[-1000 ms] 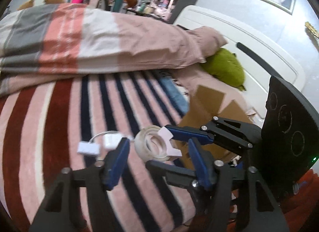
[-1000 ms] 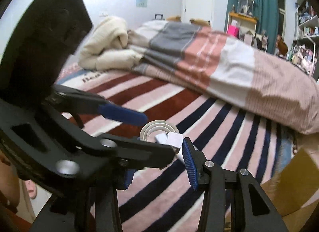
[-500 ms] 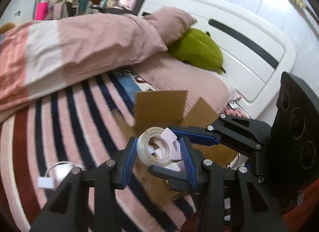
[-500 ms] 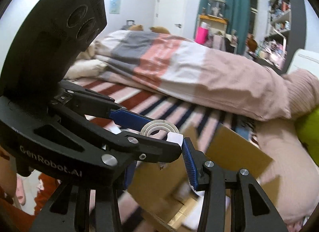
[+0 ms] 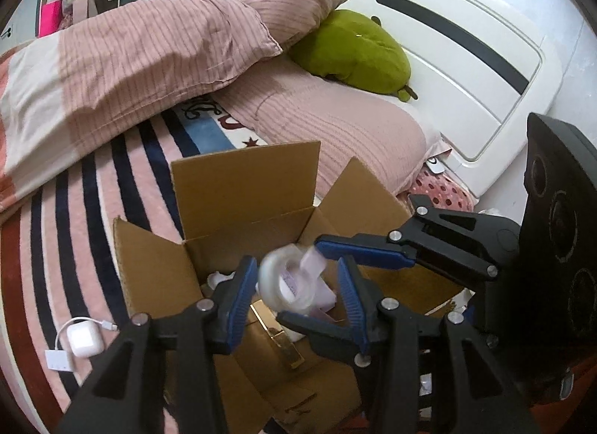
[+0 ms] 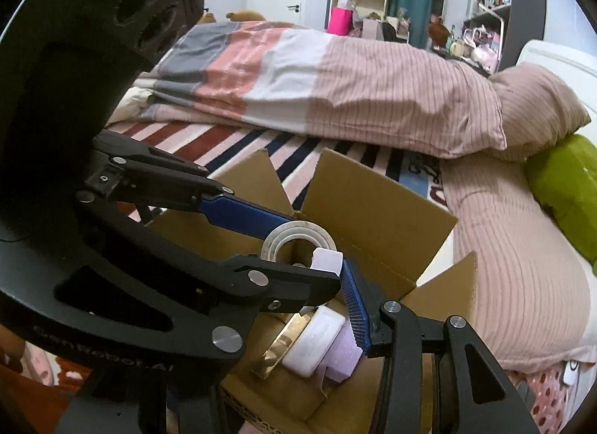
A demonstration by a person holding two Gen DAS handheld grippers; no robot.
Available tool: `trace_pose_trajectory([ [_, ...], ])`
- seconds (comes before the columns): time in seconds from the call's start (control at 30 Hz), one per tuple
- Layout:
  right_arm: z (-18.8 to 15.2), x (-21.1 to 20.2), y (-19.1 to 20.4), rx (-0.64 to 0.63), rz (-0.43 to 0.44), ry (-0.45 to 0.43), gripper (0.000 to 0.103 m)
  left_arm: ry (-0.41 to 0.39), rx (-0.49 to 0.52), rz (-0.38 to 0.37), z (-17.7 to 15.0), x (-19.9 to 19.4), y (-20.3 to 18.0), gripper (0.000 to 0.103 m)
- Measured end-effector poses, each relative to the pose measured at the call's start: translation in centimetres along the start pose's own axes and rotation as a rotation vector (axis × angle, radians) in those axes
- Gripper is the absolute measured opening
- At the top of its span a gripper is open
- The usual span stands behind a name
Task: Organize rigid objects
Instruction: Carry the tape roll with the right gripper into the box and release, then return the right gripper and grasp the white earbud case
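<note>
A clear tape roll (image 5: 288,285) with a white tab hangs between the blue pads of my left gripper (image 5: 296,285), over the open cardboard box (image 5: 238,188). The roll looks blurred and the pads stand a little apart from it; contact is unclear. In the right wrist view the tape roll (image 6: 298,238) sits above the box (image 6: 377,206), with the left gripper's finger (image 6: 242,212) beside it. My right gripper (image 6: 335,285) is partly hidden behind the left one. Inside the box lie a white case (image 6: 317,340) and a gold bar (image 6: 280,348).
A white charger with cable (image 5: 84,339) lies on the striped blanket (image 5: 74,247) left of the box. A folded duvet (image 5: 130,53), pink pillows (image 5: 335,124), a green plush (image 5: 354,50) and the white headboard (image 5: 466,79) lie beyond.
Both grippers have swung right from the striped blanket to above the open box, carrying the tape roll. The left pads have spread slightly and the roll now looks blurred.
</note>
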State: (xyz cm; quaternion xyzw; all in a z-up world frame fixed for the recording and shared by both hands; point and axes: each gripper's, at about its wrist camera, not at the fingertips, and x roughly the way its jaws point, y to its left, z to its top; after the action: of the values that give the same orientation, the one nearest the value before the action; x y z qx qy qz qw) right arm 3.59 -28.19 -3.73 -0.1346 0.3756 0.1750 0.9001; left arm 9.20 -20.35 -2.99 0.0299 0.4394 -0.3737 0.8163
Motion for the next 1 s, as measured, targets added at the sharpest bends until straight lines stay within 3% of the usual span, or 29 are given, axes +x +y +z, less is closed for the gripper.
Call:
trace_pose_trajectory([
  [0.07, -0.1, 0.1, 0.1, 0.008, -0.003, 0.010, 0.045, -0.010, 0.000, 0.017, -0.1, -0.2, 0.1, 0.056],
  [0.17, 0.0, -0.1, 0.1, 0.005, -0.029, 0.013, 0.052, -0.029, -0.009, 0.019, -0.2, -1.0, 0.4, 0.062],
  [0.53, 1.9, -0.6, 3.2, -0.016, -0.047, 0.007, 0.052, -0.134, -0.069, 0.061, -2.5, -6.3, 4.1, 0.064],
  [0.67, 4.0, -0.2, 5.8, -0.030, 0.007, -0.027, 0.052, -0.194, -0.140, 0.118, -4.5, -9.9, 7.8, 0.065],
  [0.77, 5.4, 1.0, 8.7, -0.065, 0.064, -0.039, 0.052, -0.233, -0.197, 0.190, -6.6, -12.4, 11.0, 0.072],
  [1.0, 6.5, 6.5, 16.2, -0.147, 0.201, 0.025, 0.052, -0.267, -0.328, 0.319, -12.6, -15.6, 17.5, 0.073],
])
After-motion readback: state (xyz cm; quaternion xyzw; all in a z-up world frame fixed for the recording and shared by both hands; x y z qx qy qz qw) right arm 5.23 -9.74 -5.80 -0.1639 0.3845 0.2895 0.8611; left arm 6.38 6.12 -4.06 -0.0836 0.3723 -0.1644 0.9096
